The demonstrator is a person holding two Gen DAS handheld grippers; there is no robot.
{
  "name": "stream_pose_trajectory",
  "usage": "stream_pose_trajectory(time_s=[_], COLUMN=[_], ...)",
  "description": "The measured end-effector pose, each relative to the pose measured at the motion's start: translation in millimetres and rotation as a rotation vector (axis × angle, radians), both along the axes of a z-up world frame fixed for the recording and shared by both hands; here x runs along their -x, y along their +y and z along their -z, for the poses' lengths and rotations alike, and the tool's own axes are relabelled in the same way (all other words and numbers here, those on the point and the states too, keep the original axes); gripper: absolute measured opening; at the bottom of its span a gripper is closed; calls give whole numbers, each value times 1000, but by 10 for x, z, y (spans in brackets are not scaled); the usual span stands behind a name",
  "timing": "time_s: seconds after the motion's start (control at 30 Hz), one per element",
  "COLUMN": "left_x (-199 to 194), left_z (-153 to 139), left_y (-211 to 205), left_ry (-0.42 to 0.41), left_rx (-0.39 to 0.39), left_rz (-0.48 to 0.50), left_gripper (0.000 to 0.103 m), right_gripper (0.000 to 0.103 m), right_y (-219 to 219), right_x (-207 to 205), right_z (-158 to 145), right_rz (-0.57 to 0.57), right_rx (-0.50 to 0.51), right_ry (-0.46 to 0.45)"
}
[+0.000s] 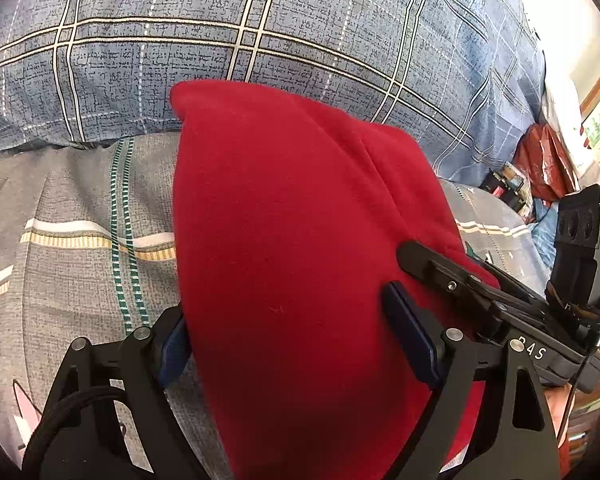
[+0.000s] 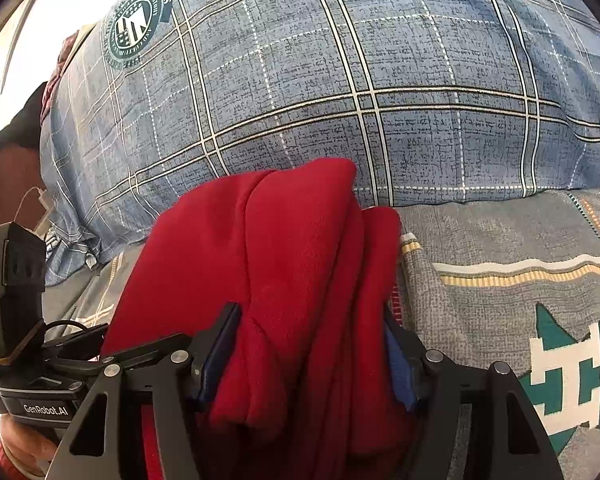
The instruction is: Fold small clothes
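A red fleece garment (image 1: 280, 200) lies folded into a long thick bundle on the grey patterned bedsheet (image 1: 80, 280). My left gripper (image 1: 284, 304) stands wide around its near end. One blue pad touches the cloth's left edge, the other rests on its right side, and the cloth between them looks smooth and unsqueezed. In the right wrist view the red garment (image 2: 284, 232) shows several stacked layers. My right gripper (image 2: 310, 310) has both blue pads pressed into the layers and bunches them. The right gripper's black finger (image 1: 440, 268) also reaches the cloth's right edge.
A puffy blue plaid quilt (image 2: 340, 80) rises just behind the garment and blocks the far side. The grey bedsheet (image 2: 500, 240) carries a green star print. A red bag (image 1: 540, 160) and small items sit beyond the bed at the far right.
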State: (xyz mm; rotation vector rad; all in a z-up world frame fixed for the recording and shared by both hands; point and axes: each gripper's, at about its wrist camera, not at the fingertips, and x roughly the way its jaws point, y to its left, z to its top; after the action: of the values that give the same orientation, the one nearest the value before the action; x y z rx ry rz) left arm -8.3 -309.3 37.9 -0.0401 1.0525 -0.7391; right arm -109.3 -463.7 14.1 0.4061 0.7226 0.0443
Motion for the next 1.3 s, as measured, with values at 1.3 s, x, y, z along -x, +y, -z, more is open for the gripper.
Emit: stream_pose_trajectory(time_s=[1.3], left_x=[1556], left_z=[-477], left_y=[1788], left_ry=[-76], left_rx=[-112], left_rz=[-143], left_gripper=[60], right_gripper=[63], right_y=[846], right_x=[715], right_z=[-876], right_rz=[103], right_rx=[200], right_ry=[73])
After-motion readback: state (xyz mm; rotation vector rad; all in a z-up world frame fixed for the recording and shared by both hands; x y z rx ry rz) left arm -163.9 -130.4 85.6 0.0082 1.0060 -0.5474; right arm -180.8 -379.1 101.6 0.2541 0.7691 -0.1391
